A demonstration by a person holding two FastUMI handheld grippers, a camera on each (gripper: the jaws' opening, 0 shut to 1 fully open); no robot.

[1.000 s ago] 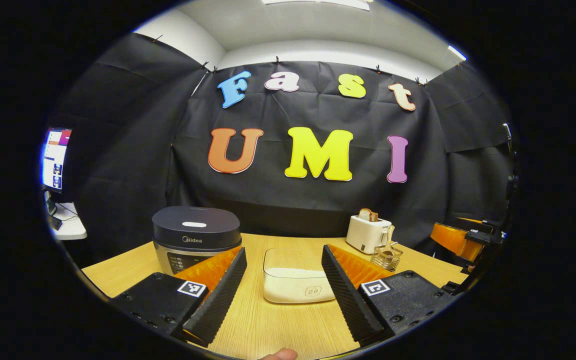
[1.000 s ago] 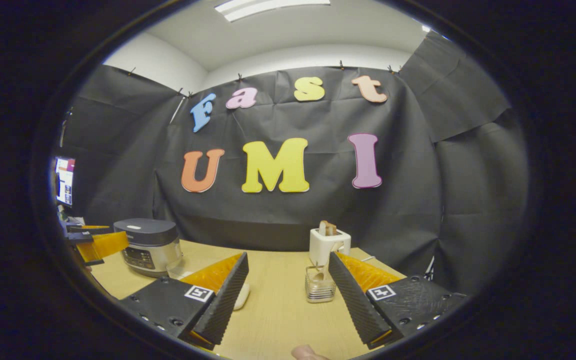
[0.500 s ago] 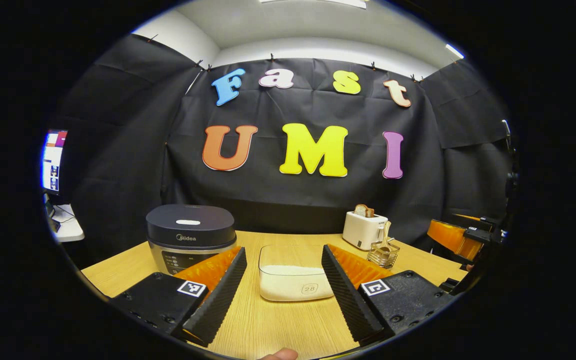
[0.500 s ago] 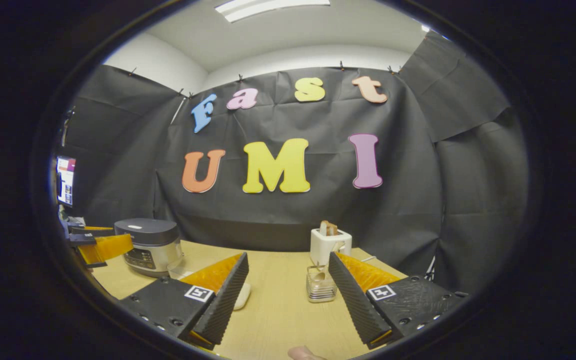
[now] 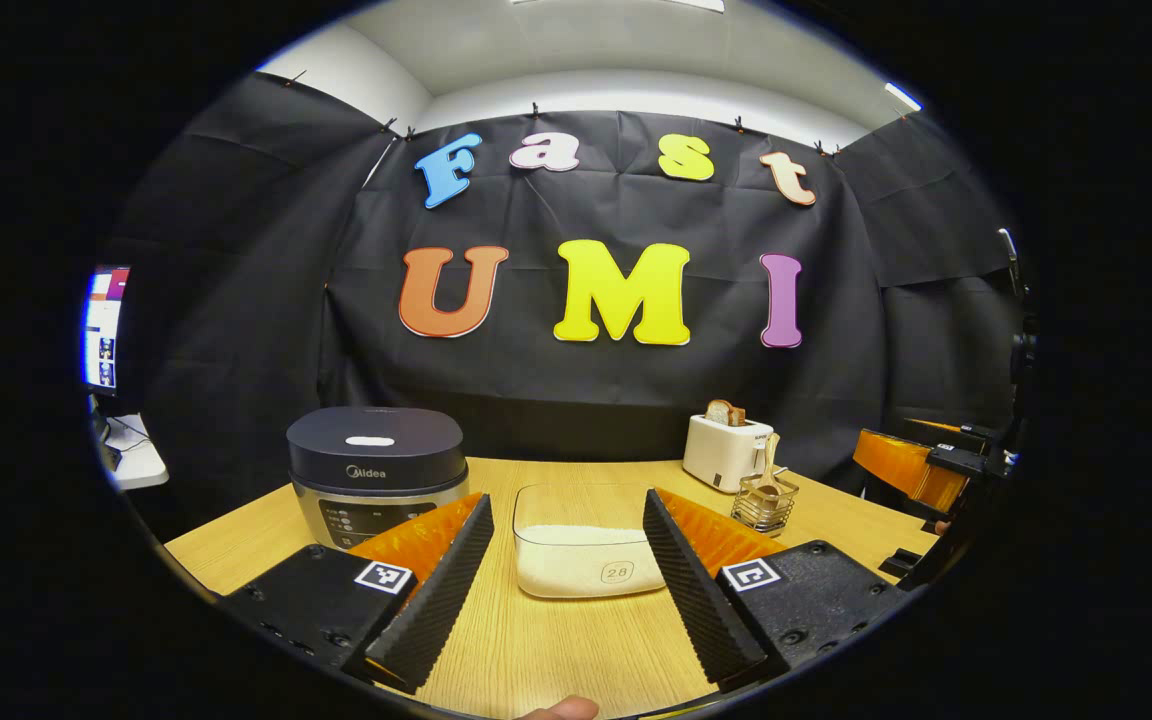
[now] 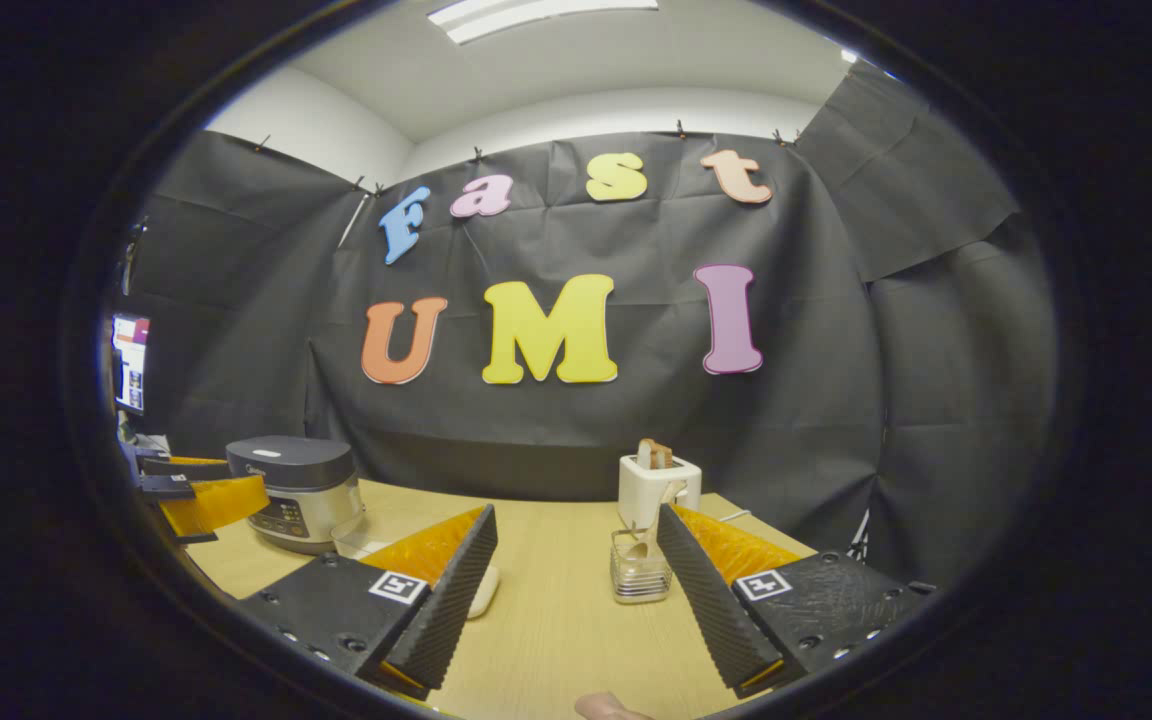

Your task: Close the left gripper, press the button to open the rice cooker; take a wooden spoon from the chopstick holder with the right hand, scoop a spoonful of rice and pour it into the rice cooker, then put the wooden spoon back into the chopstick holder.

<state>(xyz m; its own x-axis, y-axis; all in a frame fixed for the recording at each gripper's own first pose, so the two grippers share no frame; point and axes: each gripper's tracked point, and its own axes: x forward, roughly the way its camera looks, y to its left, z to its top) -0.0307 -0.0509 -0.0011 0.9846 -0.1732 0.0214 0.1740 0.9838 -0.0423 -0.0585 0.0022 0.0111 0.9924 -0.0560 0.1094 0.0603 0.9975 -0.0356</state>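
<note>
While the rice cooker point(image 5: 377, 470) sits lidded and the wooden spoon point(image 5: 768, 468) apparently rests in the chopstick holder point(image 5: 764, 508), both the left gripper point(image 5: 561, 595) and right gripper point(image 6: 568, 597) gape empty, everything pending.

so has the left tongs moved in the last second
Yes. In the left gripper view the rice cooker and the rice container sit higher and further left between the open left tongs than before, so the tongs have tipped down and swung slightly right.

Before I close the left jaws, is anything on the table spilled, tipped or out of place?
Nothing stands out. The rice cooker sits upright with its lid shut, the rice container stands level with no grains visible on the table, and the wooden spoon stands in the chopstick holder beside the toaster.
</note>
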